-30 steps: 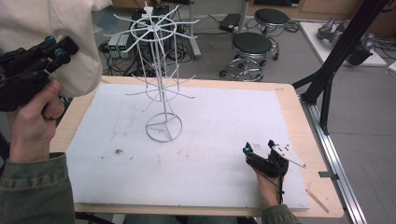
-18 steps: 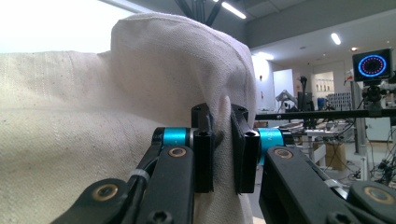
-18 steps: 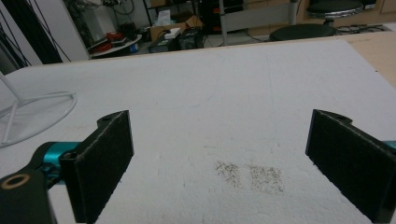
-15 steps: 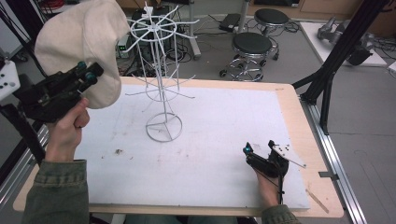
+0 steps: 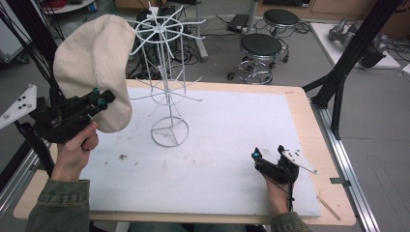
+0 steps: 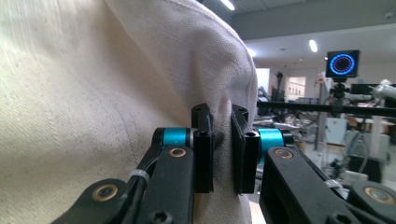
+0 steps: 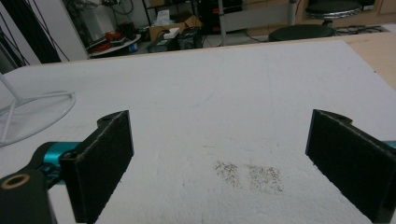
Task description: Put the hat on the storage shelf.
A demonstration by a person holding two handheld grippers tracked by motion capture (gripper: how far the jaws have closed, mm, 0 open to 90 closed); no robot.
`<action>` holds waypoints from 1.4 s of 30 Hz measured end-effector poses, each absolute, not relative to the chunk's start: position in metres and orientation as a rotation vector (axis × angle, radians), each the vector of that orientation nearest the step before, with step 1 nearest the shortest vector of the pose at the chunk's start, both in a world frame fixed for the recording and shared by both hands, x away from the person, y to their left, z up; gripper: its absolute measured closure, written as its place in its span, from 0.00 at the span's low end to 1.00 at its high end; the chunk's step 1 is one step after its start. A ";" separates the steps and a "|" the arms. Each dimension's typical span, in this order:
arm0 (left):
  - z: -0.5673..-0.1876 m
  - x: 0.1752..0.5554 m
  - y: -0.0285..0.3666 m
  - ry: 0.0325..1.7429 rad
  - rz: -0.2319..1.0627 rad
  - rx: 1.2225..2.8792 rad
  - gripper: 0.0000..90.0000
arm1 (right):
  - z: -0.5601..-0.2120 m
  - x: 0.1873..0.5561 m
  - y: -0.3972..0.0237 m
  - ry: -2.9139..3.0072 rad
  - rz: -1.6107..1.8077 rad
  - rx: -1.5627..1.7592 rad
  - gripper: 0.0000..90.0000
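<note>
A cream cloth cap (image 5: 96, 67) hangs in the air at the table's left, beside the white wire display rack (image 5: 167, 82). My left gripper (image 5: 99, 102) is shut on the cap's lower edge; in the left gripper view the cap (image 6: 93, 93) is pinched between the two black pads (image 6: 203, 154) of the left gripper (image 6: 223, 151). The rack's ring base (image 5: 169, 131) stands on the white mat (image 5: 217, 145). My right gripper (image 5: 268, 157) rests low on the mat at the front right. In its own view the right gripper (image 7: 219, 163) stands wide open with nothing between its pads.
The mat covers a wooden table (image 5: 309, 125). Dark smudges (image 7: 250, 176) mark the mat in front of the right gripper. Black stools (image 5: 261, 48) and black frame legs (image 5: 338, 87) stand behind and right of the table. A corner of the rack base (image 7: 32, 112) lies to the right gripper's left.
My left hand has come down and toward the rack with the cap still pinched. The right gripper has stayed where it was.
</note>
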State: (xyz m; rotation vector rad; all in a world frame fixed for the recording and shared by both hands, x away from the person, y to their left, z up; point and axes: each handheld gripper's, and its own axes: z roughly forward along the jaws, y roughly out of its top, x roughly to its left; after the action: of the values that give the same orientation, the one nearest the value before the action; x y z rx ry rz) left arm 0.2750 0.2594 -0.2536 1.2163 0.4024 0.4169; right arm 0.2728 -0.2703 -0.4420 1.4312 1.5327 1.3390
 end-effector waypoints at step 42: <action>-0.300 0.270 0.267 0.575 0.368 1.319 0.41 | -0.441 0.271 -0.271 1.530 1.336 1.437 0.07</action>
State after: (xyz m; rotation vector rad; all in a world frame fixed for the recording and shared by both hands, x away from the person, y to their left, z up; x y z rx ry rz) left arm 0.2695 0.2669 -0.2999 1.3186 0.5749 0.3677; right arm 0.2714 -0.2712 -0.4413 1.4368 1.5302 1.3359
